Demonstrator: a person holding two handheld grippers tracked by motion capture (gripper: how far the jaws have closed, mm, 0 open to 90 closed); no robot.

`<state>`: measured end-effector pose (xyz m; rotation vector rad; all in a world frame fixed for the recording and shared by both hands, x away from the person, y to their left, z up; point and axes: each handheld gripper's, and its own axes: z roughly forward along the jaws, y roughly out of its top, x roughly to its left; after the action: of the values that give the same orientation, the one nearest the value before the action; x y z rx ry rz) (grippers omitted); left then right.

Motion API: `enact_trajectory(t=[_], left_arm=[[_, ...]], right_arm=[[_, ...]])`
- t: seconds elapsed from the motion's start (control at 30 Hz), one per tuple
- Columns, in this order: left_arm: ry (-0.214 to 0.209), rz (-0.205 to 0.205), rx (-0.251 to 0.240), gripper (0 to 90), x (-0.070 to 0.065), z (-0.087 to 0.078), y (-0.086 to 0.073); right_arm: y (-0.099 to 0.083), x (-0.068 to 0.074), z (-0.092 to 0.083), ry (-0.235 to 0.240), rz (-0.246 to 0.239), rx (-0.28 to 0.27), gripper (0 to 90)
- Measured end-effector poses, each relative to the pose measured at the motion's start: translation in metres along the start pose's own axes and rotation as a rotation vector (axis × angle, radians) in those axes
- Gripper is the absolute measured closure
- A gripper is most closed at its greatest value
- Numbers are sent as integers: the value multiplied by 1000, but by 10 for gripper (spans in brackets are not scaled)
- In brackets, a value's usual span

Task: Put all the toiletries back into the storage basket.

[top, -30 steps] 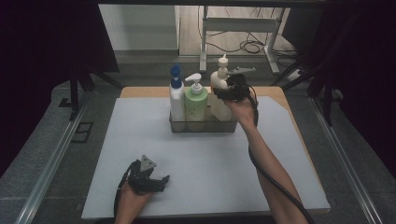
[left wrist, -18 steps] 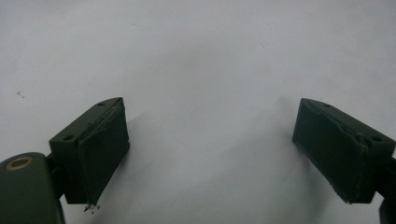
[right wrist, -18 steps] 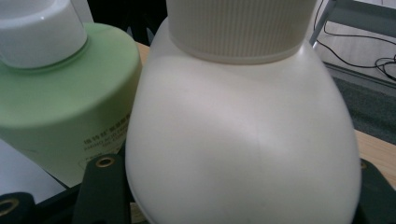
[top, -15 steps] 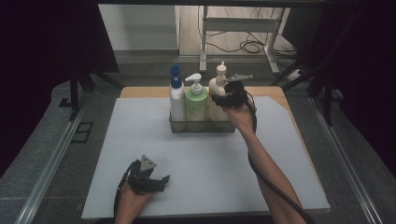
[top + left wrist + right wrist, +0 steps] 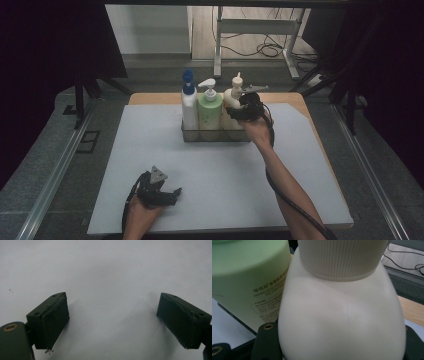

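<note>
Right tongs (image 5: 239,111) are clasping the cream bottle (image 5: 342,315), standing upright at the right end of the caddy (image 5: 215,135) at the counter's (image 5: 120,165) far side, while left tongs (image 5: 167,192) are resting released, near-left.

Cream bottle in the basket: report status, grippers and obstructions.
Right gripper closed around cream plastic bottle, bottle in wire basket. Left gripper open, resting on white mat. Pale green pump bottle hard against the cream one.
</note>
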<state>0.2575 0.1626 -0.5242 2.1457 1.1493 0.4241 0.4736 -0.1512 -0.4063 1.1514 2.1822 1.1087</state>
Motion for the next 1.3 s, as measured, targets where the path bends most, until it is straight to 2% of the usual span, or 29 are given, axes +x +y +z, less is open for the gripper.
enact_trajectory(t=[0.27,0.4,0.73,0.87,0.97,1.1,1.3], left_arm=[[0,0,0,104,0,0,0],[0,0,0,103,0,0,0],[0,0,0,104,0,0,0],[0,0,0,104,0,0,0],[0,0,0,103,0,0,0],[0,0,0,103,0,0,0],[-1,-2,-2,104,0,0,0]], right_arm=[[-6,-2,4,-1,9,20,391],[-8,-6,4,8,41,10,387],[-7,-7,5,24,40,23,377],[-9,-9,5,45,40,5,347],[-10,-10,3,64,39,-6,313],[-12,-10,-3,65,19,-13,305],[-20,-13,-14,78,17,-9,299]])
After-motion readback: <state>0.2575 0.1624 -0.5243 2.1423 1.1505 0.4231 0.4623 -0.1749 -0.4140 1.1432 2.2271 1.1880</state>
